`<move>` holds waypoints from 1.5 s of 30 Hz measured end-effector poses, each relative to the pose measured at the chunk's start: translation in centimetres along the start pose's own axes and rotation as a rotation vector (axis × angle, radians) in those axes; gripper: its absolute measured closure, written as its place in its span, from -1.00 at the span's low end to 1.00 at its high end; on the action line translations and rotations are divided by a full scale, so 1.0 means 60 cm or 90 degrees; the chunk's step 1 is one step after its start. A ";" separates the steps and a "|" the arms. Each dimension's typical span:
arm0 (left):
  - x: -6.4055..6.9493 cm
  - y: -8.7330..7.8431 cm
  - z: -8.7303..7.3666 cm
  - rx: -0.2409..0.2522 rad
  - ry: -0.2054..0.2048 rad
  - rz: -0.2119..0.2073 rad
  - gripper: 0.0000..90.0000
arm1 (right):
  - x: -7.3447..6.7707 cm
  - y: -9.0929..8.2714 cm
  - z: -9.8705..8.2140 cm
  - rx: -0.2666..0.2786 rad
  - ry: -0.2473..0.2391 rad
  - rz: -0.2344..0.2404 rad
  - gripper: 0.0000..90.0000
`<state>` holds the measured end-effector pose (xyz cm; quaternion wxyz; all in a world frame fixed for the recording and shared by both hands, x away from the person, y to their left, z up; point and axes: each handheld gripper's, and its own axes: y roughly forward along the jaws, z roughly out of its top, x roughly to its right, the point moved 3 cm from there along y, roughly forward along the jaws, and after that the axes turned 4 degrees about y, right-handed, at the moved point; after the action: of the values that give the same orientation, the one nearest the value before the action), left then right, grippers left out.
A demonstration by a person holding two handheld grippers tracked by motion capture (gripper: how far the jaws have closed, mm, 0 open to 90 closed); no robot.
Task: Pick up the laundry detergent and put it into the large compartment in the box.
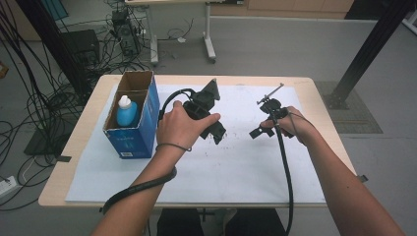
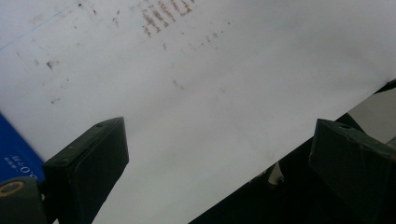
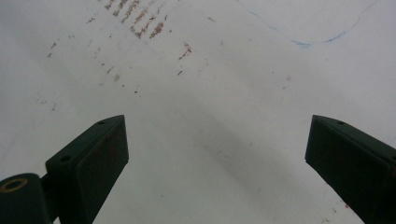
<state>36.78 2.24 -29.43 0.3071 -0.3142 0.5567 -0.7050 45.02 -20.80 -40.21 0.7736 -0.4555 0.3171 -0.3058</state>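
A blue cardboard box (image 1: 132,118) with its top flaps open stands on the left part of the counter, on the edge of a large white paper sheet (image 1: 236,162) that covers most of the light wooden counter (image 1: 78,142). Inside the box a blue plastic bottle with a white cap (image 1: 126,110) stands upright in the nearer compartment; the farther compartment looks bare.

Just right of the box, the left hand (image 1: 179,129) holds the left gripper (image 1: 216,132) — its black body points down toward the sheet and a thick black cable (image 1: 142,186) trails back along the forearm. In the left gripper view its jaws stand wide apart with nothing between them, above stained white paper, with a sliver of the blue box at the left edge.

Well apart to the right, the right hand (image 1: 290,123) holds the right gripper (image 1: 258,132) low over the sheet — its cable (image 1: 285,172) runs toward the near edge. In the right gripper view the jaws are likewise spread wide and hold nothing; below them lie white paper with brown smudges (image 3: 140,21) and a thin blue pen line (image 3: 303,42).

Beyond the counter, the grey floor (image 1: 275,49) carries tangled cables (image 1: 29,98).
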 end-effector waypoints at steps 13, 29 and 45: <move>0.006 0.028 -0.011 0.004 0.000 -0.027 -0.89 | -0.004 0.001 0.000 -0.003 0.000 0.000 -0.87; 0.004 0.030 -0.013 0.004 -0.002 -0.029 -0.89 | -0.005 0.000 0.001 0.001 0.002 0.002 -0.87; 0.000 0.036 -0.017 -0.001 -0.008 -0.027 -0.89 | -0.008 0.002 0.001 0.001 0.002 0.004 -0.87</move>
<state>36.17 2.40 -31.73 0.2952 -0.3307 0.5485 -0.7090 44.80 -20.33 -40.16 0.7744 -0.4533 0.3199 -0.3042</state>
